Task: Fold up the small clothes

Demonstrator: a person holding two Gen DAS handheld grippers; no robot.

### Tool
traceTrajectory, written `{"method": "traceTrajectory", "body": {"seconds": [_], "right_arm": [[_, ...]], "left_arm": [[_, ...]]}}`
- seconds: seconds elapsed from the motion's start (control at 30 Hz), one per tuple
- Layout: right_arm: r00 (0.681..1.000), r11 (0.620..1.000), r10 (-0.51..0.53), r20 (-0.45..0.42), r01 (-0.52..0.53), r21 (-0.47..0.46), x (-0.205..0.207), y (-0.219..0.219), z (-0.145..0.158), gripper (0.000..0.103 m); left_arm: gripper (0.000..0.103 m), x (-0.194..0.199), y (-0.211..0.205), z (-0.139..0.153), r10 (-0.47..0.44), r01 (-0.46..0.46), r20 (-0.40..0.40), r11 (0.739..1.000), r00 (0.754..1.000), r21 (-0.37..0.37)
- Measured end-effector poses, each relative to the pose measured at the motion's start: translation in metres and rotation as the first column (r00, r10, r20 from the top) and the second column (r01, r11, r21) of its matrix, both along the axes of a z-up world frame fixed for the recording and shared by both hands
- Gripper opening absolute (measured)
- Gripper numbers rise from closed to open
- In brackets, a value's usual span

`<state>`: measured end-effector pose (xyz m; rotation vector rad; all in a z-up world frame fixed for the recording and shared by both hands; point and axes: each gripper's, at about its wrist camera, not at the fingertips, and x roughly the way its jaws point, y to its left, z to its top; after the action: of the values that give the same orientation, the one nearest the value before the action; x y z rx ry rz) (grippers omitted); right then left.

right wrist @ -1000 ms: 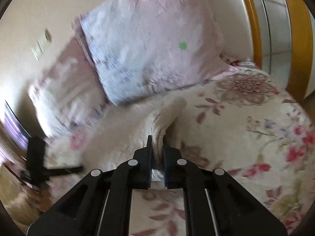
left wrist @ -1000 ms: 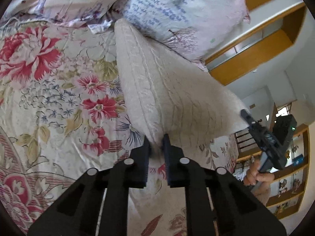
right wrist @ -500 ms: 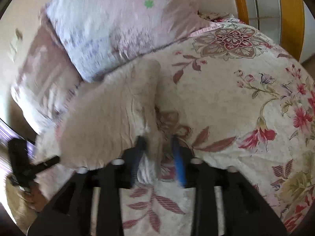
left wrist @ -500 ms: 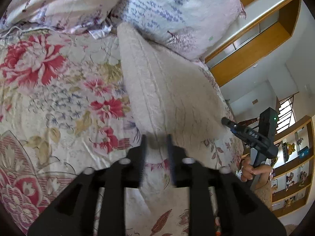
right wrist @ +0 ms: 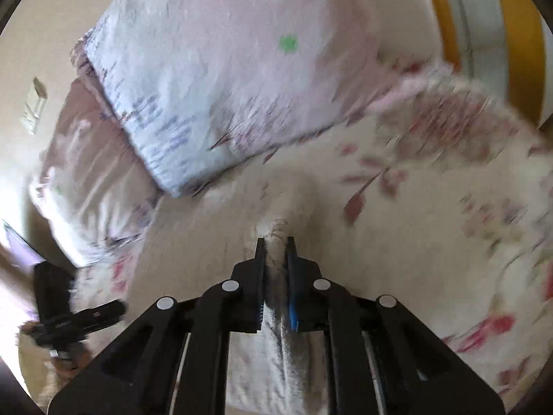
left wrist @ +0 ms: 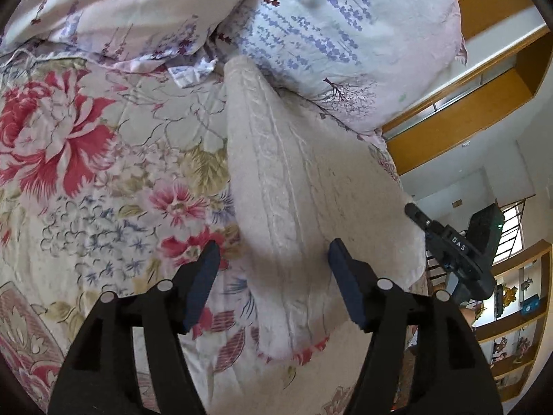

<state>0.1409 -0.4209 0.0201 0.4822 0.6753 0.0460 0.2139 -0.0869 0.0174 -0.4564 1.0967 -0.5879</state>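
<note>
Left gripper [left wrist: 273, 259]: jaws are standing spread and opening wider. The cream knit garment [left wrist: 293, 180] is lying on the bed between and ahead of them; neither pad is pressing it. Its near folded end is sitting in the gap, nearer the right-hand jaw, and the far narrow end is reaching up to the pillows.

Right gripper [right wrist: 275, 252]: jaws are pinching a bunched ridge of the cream knit garment [right wrist: 280, 214], drawn almost fully together on it. Cloth is running back under the jaws toward the camera and fanning out to the left of them.

Left wrist view only: sharp knit texture with cable ribs along the garment, the floral bedspread [left wrist: 96, 180] left of the jaws, and two pillows beyond them, a striped pink pillow [left wrist: 114, 10] on the left and a lavender-print pillow [left wrist: 338, 31] on the right. Right of the jaws, the right gripper [left wrist: 449, 242] is showing from the side with its tip at the garment's far edge, a wooden shelf unit [left wrist: 511, 339] behind it.

Right wrist view only: heavily blurred. The actual pinch is showing here. The left gripper [right wrist: 79, 314] is appearing low, left of the jaws, a hand [right wrist: 69, 356] below it. The lavender-print pillow [right wrist: 221, 90] is lying beyond the jaws, the floral bedspread [right wrist: 449, 207] to their right.
</note>
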Motion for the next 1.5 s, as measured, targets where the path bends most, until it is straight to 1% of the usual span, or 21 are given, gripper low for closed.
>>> {"method": "traceTrajectory", "body": {"seconds": [0.03,0.1,0.17,0.2,0.3,0.37,0.4,0.43,0.5,0.57,0.7,0.73,0.77,0.83,0.93,1.07,1.17,1.23,1.3,1.4,1.5], "right_arm": [[1.000,1.000,-0.017,-0.023,0.016,-0.017,0.005,-0.004,-0.005,0.011],[0.993,0.998,-0.042,-0.112,0.036,-0.052,0.015,-0.006,-0.023,0.010],[0.985,0.997,-0.054,-0.162,0.046,-0.055,0.021,-0.006,-0.039,0.010],[0.984,0.997,-0.063,-0.164,0.053,-0.062,0.022,-0.004,-0.042,0.011],[0.984,0.994,-0.068,-0.162,0.052,-0.098,0.021,0.000,-0.035,0.012],[0.988,0.992,-0.075,-0.139,0.059,-0.116,0.014,0.001,-0.025,0.021],[0.990,0.988,-0.088,-0.109,0.073,-0.133,0.008,0.002,-0.016,0.029],[0.993,0.986,-0.090,-0.078,0.078,-0.145,0.001,0.002,-0.010,0.033],[0.997,0.986,-0.067,-0.026,0.063,-0.155,-0.006,0.008,0.002,0.035],[1.000,0.986,-0.014,-0.008,0.013,-0.164,-0.009,0.021,0.006,0.035],[0.998,0.977,0.055,-0.023,-0.059,-0.206,-0.004,0.041,0.003,0.036],[0.997,0.973,0.066,-0.041,-0.074,-0.220,-0.002,0.045,-0.001,0.041],[0.995,0.969,0.075,-0.070,-0.089,-0.231,0.000,0.049,-0.007,0.045],[0.988,0.964,0.081,-0.131,-0.111,-0.243,0.005,0.055,-0.025,0.047],[0.991,0.950,0.080,-0.108,-0.108,-0.293,0.001,0.062,-0.029,0.048],[0.990,0.954,0.090,-0.108,-0.117,-0.277,0.000,0.059,-0.030,0.048],[0.990,0.955,0.093,-0.102,-0.118,-0.273,-0.001,0.058,-0.030,0.048],[0.990,0.955,0.097,-0.103,-0.121,-0.272,-0.001,0.058,-0.030,0.048],[0.988,0.957,0.105,-0.116,-0.131,-0.258,0.001,0.056,-0.028,0.050],[0.984,0.968,0.120,-0.133,-0.146,-0.204,0.002,0.050,-0.026,0.054],[0.984,0.963,0.121,-0.131,-0.149,-0.224,0.000,0.052,-0.028,0.054]], "left_arm": [[0.065,0.002,-0.003,0.000,-0.002,0.002,0.000,1.000,1.000,0.001],[0.065,0.003,-0.006,-0.001,-0.010,0.010,0.000,1.000,1.000,0.003],[0.065,0.007,-0.011,-0.002,-0.014,0.014,0.000,1.000,1.000,0.002],[0.065,0.008,-0.013,-0.003,-0.016,0.016,-0.001,1.000,1.000,0.001],[0.065,0.007,-0.014,-0.001,-0.015,0.015,0.006,1.000,1.000,0.011],[0.065,0.008,-0.014,0.000,-0.015,0.015,0.008,1.000,1.000,0.010],[0.065,0.008,-0.013,0.001,-0.014,0.014,0.010,1.000,1.000,0.009],[0.067,0.009,-0.012,0.001,-0.012,0.012,0.011,1.000,1.000,0.008],[0.068,0.010,-0.011,0.001,-0.008,0.008,0.009,1.000,1.000,0.007],[0.068,0.011,-0.012,0.002,-0.008,0.008,0.008,1.000,1.000,0.006],[0.068,0.012,-0.019,0.003,-0.008,0.007,0.024,0.999,1.000,0.037],[0.068,0.010,-0.020,0.002,-0.008,0.007,0.025,0.999,1.000,0.044],[0.068,0.010,-0.021,0.001,-0.007,0.006,0.025,0.999,1.000,0.050],[0.070,0.011,-0.023,-0.001,-0.004,0.003,0.022,0.998,1.000,0.058],[0.076,0.014,-0.024,-0.006,0.002,-0.003,0.011,0.998,1.000,0.069],[0.078,0.012,-0.027,-0.007,-0.001,-0.002,0.029,0.994,1.000,0.105],[0.079,0.008,-0.035,-0.003,-0.009,-0.003,0.071,0.986,0.997,0.167],[0.083,0.007,-0.041,-0.001,-0.015,-0.007,0.100,0.977,0.995,0.214],[0.083,0.008,-0.044,0.000,-0.020,-0.007,0.116,0.972,0.993,0.235],[0.084,0.006,-0.046,0.001,-0.029,-0.007,0.137,0.965,0.990,0.261],[0.084,0.005,-0.049,0.002,-0.037,-0.011,0.158,0.957,0.987,0.291]]}}
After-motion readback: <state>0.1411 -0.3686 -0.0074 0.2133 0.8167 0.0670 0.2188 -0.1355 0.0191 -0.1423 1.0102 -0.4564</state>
